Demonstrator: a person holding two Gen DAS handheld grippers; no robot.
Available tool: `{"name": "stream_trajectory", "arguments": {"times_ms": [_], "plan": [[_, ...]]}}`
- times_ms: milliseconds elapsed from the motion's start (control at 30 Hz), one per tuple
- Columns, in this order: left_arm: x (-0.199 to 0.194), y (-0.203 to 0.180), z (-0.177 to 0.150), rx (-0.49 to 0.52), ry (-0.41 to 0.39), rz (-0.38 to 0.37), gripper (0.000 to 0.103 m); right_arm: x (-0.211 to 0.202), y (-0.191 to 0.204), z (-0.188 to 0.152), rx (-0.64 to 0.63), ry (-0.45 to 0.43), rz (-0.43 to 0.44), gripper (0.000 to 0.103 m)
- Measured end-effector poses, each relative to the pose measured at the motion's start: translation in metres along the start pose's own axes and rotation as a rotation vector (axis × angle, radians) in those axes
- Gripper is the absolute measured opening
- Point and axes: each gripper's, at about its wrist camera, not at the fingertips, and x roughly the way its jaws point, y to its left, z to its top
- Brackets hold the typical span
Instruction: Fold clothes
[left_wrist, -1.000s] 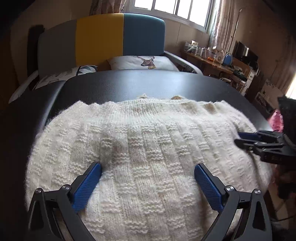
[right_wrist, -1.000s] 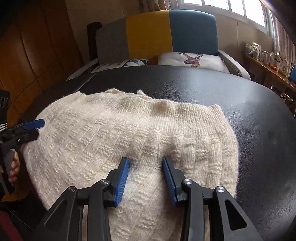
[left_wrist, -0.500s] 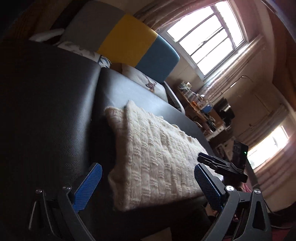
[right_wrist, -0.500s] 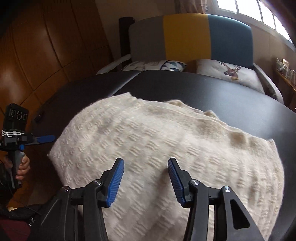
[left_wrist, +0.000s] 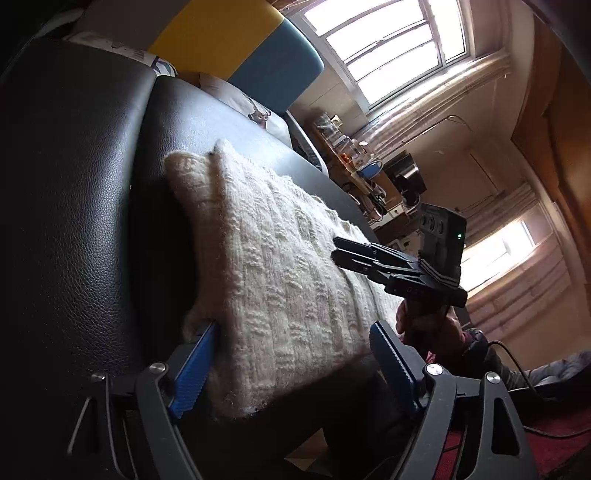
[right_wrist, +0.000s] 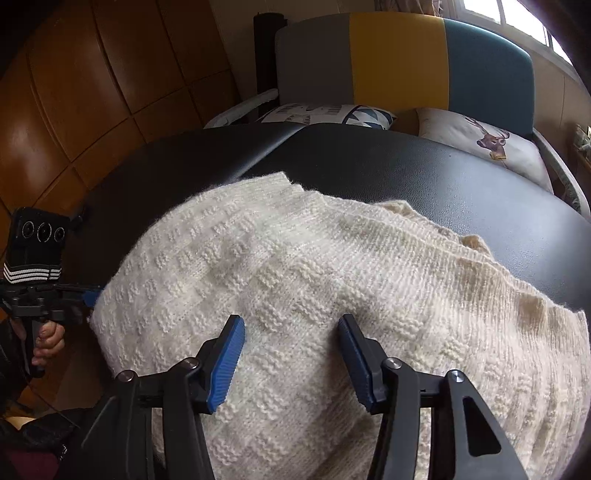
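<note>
A cream knitted sweater lies folded on the black padded table. My left gripper sits at the sweater's near left end. Its jaws are closing, with the thick folded edge between them. One blue pad touches the knit and the other stands clear. My right gripper hovers over the middle of the sweater. Its jaws are opening, with knit lying under the gap and nothing pinched. Each gripper also shows from the side in the other's view, the right gripper and the left gripper.
Behind the table stands a headboard in grey, yellow and teal, with a deer pillow in front of it. Wooden wall panels rise on the left. A cluttered desk stands under the windows. A hand holds the left gripper's handle.
The left view has swung from the sweater's middle to its left end and rolled, and those jaws have narrowed around the edge. The right gripper slid left over the knit and its jaws widened.
</note>
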Motion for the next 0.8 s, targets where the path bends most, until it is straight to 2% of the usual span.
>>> {"name": "stream_trajectory", "arguments": {"times_ms": [33,67,100,233,333,500,567,700,800], "plan": [[0.0,0.0,-0.001,-0.006,0.008,-0.008,0.067,0.001,-0.002,0.001,0.006,0.004,0.002,0.054],[0.0,0.0,-0.002,-0.015,0.012,-0.013,0.025,0.001,-0.003,0.002,0.004,0.006,0.002,0.054],[0.0,0.0,-0.003,-0.023,0.017,-0.019,0.007,0.002,-0.003,0.002,-0.002,0.008,-0.001,0.054],[-0.008,-0.015,-0.02,0.04,0.036,0.032,0.006,0.007,-0.006,-0.007,-0.025,-0.021,0.01,0.056],[-0.008,-0.001,-0.039,-0.019,0.075,0.062,0.006,0.008,-0.011,-0.01,-0.01,-0.042,0.03,0.056],[-0.016,-0.003,-0.041,-0.061,0.049,0.053,0.007,0.006,-0.011,-0.015,-0.014,-0.068,0.04,0.057],[-0.021,-0.008,-0.031,-0.055,0.035,0.058,0.008,0.006,-0.011,-0.018,-0.012,-0.079,0.044,0.057],[-0.026,-0.014,0.01,-0.013,-0.064,0.115,0.031,0.004,-0.011,-0.02,-0.011,-0.086,0.049,0.057],[-0.013,-0.017,0.041,0.016,-0.091,0.145,0.032,0.003,-0.013,-0.023,-0.005,-0.099,0.061,0.057]]}}
